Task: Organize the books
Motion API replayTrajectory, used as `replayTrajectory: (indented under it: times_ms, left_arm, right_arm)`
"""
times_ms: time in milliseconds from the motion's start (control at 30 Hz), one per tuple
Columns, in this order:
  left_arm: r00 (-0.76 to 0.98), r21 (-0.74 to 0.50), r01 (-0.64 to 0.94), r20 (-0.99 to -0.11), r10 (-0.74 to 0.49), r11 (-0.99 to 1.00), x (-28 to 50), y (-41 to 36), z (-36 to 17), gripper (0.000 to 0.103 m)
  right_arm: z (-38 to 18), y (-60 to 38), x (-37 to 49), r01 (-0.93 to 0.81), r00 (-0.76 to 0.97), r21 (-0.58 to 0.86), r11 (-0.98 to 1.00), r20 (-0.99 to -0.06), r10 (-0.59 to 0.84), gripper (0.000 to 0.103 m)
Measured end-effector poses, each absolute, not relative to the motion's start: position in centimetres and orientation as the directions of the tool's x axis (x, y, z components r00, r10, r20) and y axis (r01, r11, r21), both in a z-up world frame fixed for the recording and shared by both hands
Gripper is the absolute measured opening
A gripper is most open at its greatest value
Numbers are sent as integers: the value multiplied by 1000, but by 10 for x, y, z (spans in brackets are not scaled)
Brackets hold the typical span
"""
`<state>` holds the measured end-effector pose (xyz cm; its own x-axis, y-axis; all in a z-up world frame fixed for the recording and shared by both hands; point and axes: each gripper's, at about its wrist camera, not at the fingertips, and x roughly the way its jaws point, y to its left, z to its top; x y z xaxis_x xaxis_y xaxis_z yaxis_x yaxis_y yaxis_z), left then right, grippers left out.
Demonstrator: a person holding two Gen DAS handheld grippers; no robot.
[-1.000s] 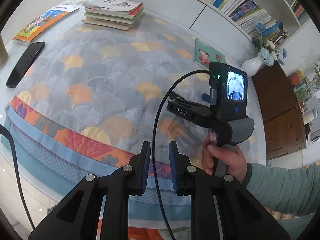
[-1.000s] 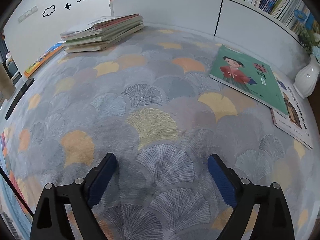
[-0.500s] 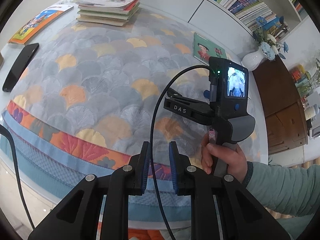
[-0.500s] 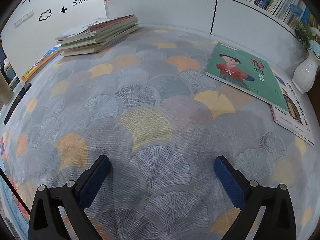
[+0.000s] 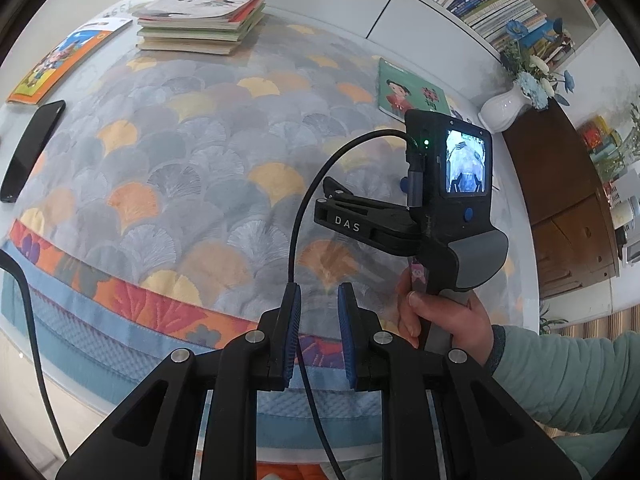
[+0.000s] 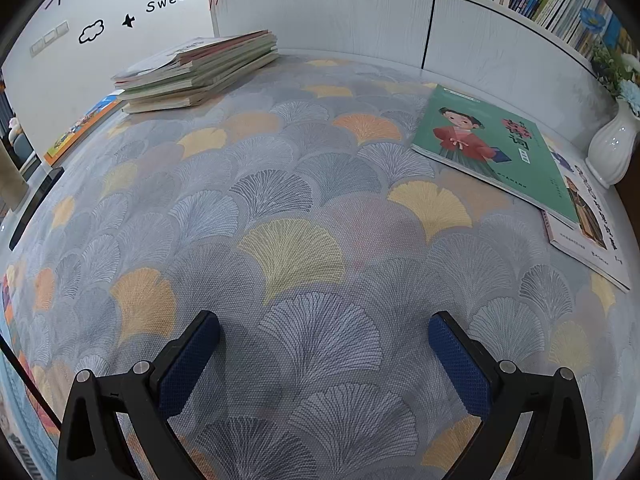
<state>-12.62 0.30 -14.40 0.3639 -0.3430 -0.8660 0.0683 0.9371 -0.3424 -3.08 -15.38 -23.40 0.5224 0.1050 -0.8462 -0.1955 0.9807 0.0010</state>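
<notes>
Right claw (image 6: 324, 364) spread wide, gripping nothing, low over the patterned cloth (image 6: 296, 216) covering the desk; left claw (image 5: 319, 328) narrowed to a slim gap, likewise gripping nothing, back at the near edge. Stack of books (image 6: 196, 72) piled at 11 o'clock in the right wrist view, near the white cabinet front (image 6: 360, 24). Green book (image 6: 492, 148) flat at 2 o'clock, well apart from the stack, overlapping a white book (image 6: 588, 236) just beyond it at 3 o'clock. Orange picture book (image 5: 64, 64) alone at 10 o'clock in the left wrist view, beside the stack but not on it; black phone (image 5: 32, 152) at 9 o'clock. Judged partly complete: several volumes gathered, at least three loose ones left to collect, none yet in a claw. White vase (image 6: 612, 148) close to the white book, a likely hazard during pickup. Right-hand device (image 5: 448, 200) and hand (image 5: 448, 320) blocking part of the green book in the left wrist view. White book cut off toward the frame edge; titles and the exact number of volumes in the stack too small to make out.
</notes>
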Motion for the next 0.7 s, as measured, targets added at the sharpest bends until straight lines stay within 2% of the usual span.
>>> replayTrajectory:
  times_ms: [233, 400, 700]
  left_arm:
    - [394, -280, 70, -874, -284, 958, -134, 1, -140, 16]
    - [377, -301, 38, -879, -292, 953, -138, 6, -150, 16]
    - [363, -296, 72, -882, -301, 952, -132, -2, -149, 16]
  right_arm:
    - [-234, -154, -30, -199, 522, 2, 980, -846, 108, 103]
    - [-234, -153, -30, -199, 521, 3, 980, -847, 109, 103]
    - [-234, -154, -30, -198, 521, 4, 980, -847, 109, 103]
